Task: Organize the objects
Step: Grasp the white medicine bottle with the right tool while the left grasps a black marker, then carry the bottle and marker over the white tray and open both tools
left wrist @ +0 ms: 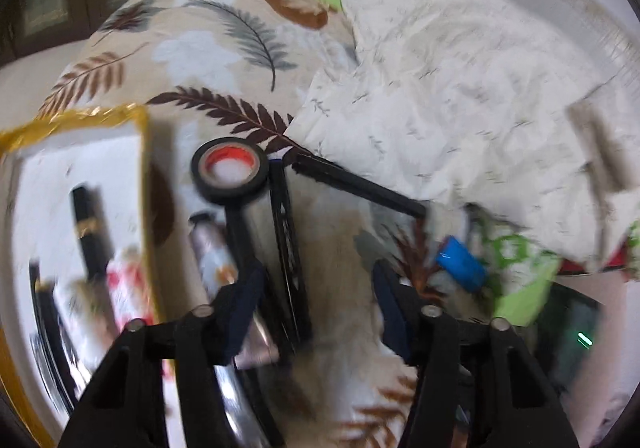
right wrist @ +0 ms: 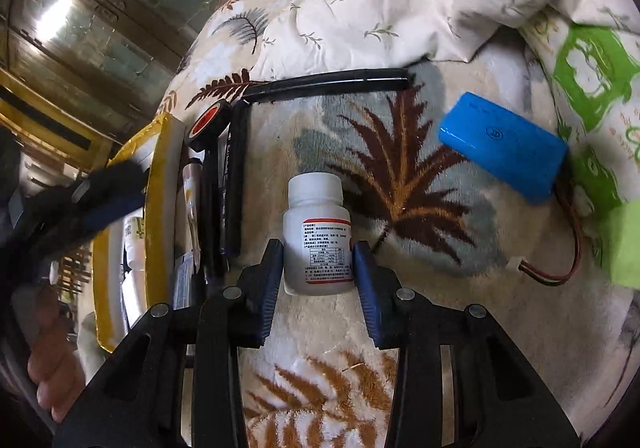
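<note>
One bottle (right wrist: pixel 317 234); one tape roll (left wrist: pixel 229 169)

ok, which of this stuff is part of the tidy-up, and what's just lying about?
Job:
white bottle, in the right gripper
gold-edged box
tape roll
black pens
blue battery pack

Lying about:
leaf-print blanket
white quilt
green bag

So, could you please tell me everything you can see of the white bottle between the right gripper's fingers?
The white bottle looks like smooth plastic, with a plain white screw cap and a printed label edged in red. It lies on the leaf-patterned blanket, cap pointing away from the camera. The right gripper straddles its lower body, with both blue-padded fingers against its sides. Nothing else touches it.
</note>
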Available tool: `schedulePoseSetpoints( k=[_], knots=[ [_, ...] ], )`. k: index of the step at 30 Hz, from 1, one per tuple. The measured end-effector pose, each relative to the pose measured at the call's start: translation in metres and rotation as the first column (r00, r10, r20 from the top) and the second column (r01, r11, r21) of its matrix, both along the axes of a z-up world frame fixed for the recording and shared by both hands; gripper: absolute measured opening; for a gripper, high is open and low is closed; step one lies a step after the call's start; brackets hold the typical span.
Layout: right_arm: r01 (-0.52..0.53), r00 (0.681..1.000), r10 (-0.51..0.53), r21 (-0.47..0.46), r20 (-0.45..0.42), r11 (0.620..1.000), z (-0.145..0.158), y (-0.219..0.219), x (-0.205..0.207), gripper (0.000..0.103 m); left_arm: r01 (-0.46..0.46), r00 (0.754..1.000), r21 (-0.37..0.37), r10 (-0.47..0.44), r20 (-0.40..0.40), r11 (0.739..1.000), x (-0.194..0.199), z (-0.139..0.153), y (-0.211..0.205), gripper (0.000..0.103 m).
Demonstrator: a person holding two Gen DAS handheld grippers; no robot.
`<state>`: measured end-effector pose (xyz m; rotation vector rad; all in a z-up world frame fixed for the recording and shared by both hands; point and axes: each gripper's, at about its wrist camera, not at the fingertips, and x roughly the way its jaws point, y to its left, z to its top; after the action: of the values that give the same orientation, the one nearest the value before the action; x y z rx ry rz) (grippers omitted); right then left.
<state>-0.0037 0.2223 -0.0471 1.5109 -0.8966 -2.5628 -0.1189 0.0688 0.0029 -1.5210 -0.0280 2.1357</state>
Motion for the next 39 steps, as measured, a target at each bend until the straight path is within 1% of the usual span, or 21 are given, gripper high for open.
schedulePoseSetpoints(
  k=[2,3,4,5,6,7,8,9,11,13,19,20,23,24,26,28,30,34,37,39],
  knots=[
    [-0.001,1.0,0.001,0.003,-0.002,1.0,0.001,0.0,-0.001,0.036,-0.004,0.999,-0.017,0.004,0.035,1.0,-0.011,-0.011,0.009,0.041],
    [-0.005,1.0,0.005,0.008,-0.002,1.0,0.001,-0.001,-0.002,0.036,0.002,0.999,-0.023,-0.001,0.038,1.0,-0.015,-0.016,0.014,0.04],
    [-0.007,1.0,0.007,0.007,-0.001,1.0,0.001,-0.001,-0.002,0.036,0.004,0.999,-0.05,-0.003,0.035,0.999,-0.019,-0.021,0.019,0.04],
    [-0.009,1.0,0.009,0.007,-0.001,1.0,0.001,-0.001,-0.002,0.036,0.005,0.999,-0.079,-0.003,0.033,0.997,-0.022,-0.026,0.023,0.036],
    [-0.012,1.0,0.012,0.007,-0.003,1.0,0.001,-0.001,-0.002,0.036,0.001,0.999,-0.105,0.003,0.039,0.994,-0.024,-0.033,0.025,0.027],
    [-0.011,1.0,0.011,-0.001,-0.006,1.0,0.0,0.0,-0.002,0.036,0.002,0.999,-0.127,0.003,0.041,0.992,-0.025,-0.038,0.026,0.026],
    [-0.01,1.0,0.01,-0.006,-0.007,1.0,-0.001,0.0,-0.002,0.036,0.014,0.999,-0.145,-0.007,0.046,0.989,-0.025,-0.045,0.028,0.018],
    [-0.012,1.0,0.012,-0.01,-0.008,1.0,-0.001,0.0,-0.003,0.036,0.02,0.999,-0.16,-0.012,0.05,0.987,-0.024,-0.051,0.028,0.016],
    [-0.011,1.0,0.011,-0.017,-0.012,1.0,-0.002,0.001,-0.001,0.036,0.024,1.0,-0.14,-0.021,0.023,0.99,-0.018,-0.049,0.023,0.015],
    [-0.014,1.0,0.014,-0.024,-0.014,1.0,-0.003,0.001,-0.001,0.036,0.026,0.999,-0.108,-0.021,0.048,0.994,-0.01,-0.045,0.013,0.014],
    [-0.026,0.999,0.026,-0.006,-0.021,1.0,-0.002,-0.005,-0.002,0.036,0.021,0.997,0.015,-0.022,0.073,1.0,0.026,-0.029,-0.027,0.013],
    [-0.025,0.999,0.025,-0.015,-0.023,1.0,-0.003,-0.006,-0.002,0.036,0.014,0.996,0.035,-0.017,0.083,0.999,0.032,-0.028,-0.034,0.013],
    [-0.001,1.0,-0.001,-0.106,-0.02,0.994,-0.008,-0.002,0.0,0.036,0.006,0.993,0.11,-0.018,0.115,0.994,0.05,-0.024,-0.046,0.013],
    [0.01,1.0,-0.012,-0.111,-0.02,0.994,-0.007,-0.002,0.001,0.035,0.005,0.993,0.133,-0.021,0.115,0.991,0.057,-0.021,-0.051,0.013],
    [0.019,0.999,-0.022,-0.107,-0.025,0.994,-0.002,-0.006,0.004,0.035,0.012,0.994,0.151,-0.029,0.109,0.988,0.065,-0.016,-0.055,0.013],
    [0.003,0.999,-0.009,-0.099,-0.053,0.995,0.01,-0.013,0.007,0.035,0.009,0.993,0.166,-0.028,0.113,0.986,0.071,-0.01,-0.066,0.013],
    [-0.025,0.996,0.018,-0.082,-0.085,0.996,0.027,-0.024,0.008,0.035,-0.003,0.995,0.184,-0.015,0.098,0.983,0.077,-0.003,-0.083,0.013],
    [-0.093,0.988,0.083,-0.076,-0.128,0.993,0.047,-0.053,0.003,0.035,-0.064,0.996,0.225,0.048,0.077,0.972,0.083,0.011,-0.124,0.013],
    [-0.157,0.981,0.145,-0.084,-0.132,0.984,0.052,-0.084,-0.006,0.035,-0.106,0.994,0.225,0.099,0.039,0.969,0.082,0.022,-0.153,0.013],
    [-0.199,0.973,0.188,-0.076,-0.131,0.977,0.053,-0.104,-0.011,0.035,-0.15,0.989,0.228,0.145,0.038,0.962,0.076,0.024,-0.176,0.013]
  ],
)
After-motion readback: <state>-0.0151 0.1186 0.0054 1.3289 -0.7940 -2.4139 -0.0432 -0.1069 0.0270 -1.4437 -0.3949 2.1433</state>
